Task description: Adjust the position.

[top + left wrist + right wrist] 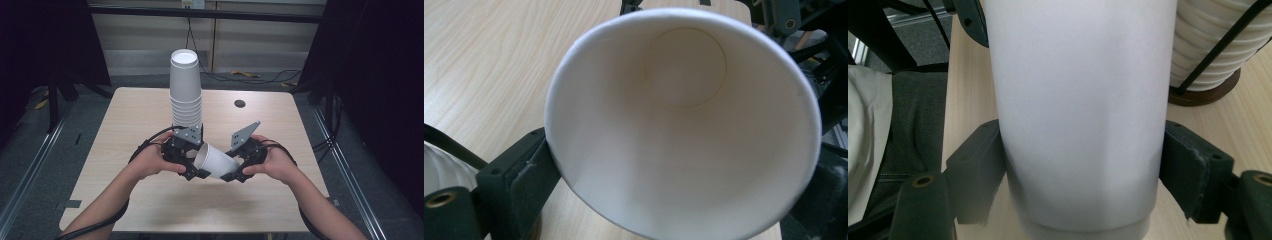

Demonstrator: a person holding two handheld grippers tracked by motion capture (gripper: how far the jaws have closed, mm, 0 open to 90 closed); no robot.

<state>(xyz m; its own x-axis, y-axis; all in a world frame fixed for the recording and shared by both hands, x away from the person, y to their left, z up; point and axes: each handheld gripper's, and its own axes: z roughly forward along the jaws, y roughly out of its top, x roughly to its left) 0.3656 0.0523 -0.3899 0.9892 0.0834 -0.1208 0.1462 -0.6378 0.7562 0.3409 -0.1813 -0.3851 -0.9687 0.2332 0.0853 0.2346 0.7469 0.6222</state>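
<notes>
From the high view, a single white paper cup (216, 161) lies on its side in the air between the left gripper (196, 172) and the right gripper (234, 176), just above the wooden worktop (125, 125) and in front of a tall stack of upturned cups (185, 90).

The left gripper view looks straight into the cup's open mouth (684, 125), down to its round bottom. One of its fingers (524, 167) touches the rim on the outside; the opposite one is mostly cut off behind the rim at the lower right, so I cannot tell whether that grip is firm.

The right gripper view shows the cup's outer wall (1080, 110) instead, with both fingers (975, 170) pressed against its sides near the base, gripping it. It also shows the ribbed rims at the stack's foot (1210, 45), sitting on a brown base (1208, 92) with thin black rods running up beside it; the high view hides that base behind the left gripper. The cup's nearest end is blurred there.
</notes>
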